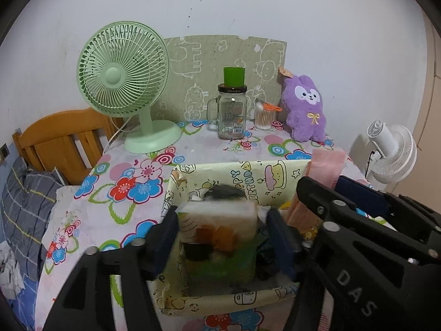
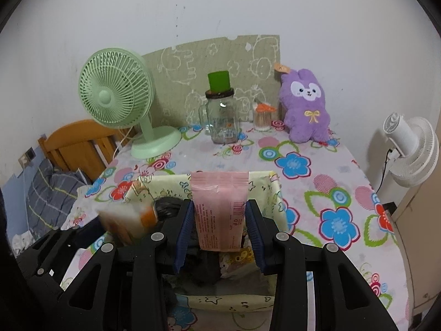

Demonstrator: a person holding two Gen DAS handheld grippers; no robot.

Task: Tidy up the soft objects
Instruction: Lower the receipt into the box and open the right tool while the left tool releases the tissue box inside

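A yellow cartoon-print box (image 1: 220, 167) (image 2: 165, 183) sits on the floral tablecloth in front of both grippers. My left gripper (image 1: 220, 234) hangs over it with a blurred white, green and orange tissue pack (image 1: 217, 229) (image 2: 124, 220) between its blue pads; a gap shows at the right pad, so the jaws stand open. Beside it, my right gripper (image 2: 220, 220) is shut on an upright pink pack (image 2: 219, 209) (image 1: 326, 165) above the box's right half. Dark soft items (image 1: 226, 190) lie inside the box. A purple plush toy (image 1: 306, 110) (image 2: 306, 104) leans on the wall at the back right.
At the back stand a green desk fan (image 1: 124, 82) (image 2: 118, 96), a glass jar with a green cup on top (image 1: 231, 113) (image 2: 222, 115), and a cotton swab tub (image 1: 263, 115). A white fan (image 2: 413, 149) is off the table's right edge; a wooden headboard (image 1: 63, 140) and bedding lie left.
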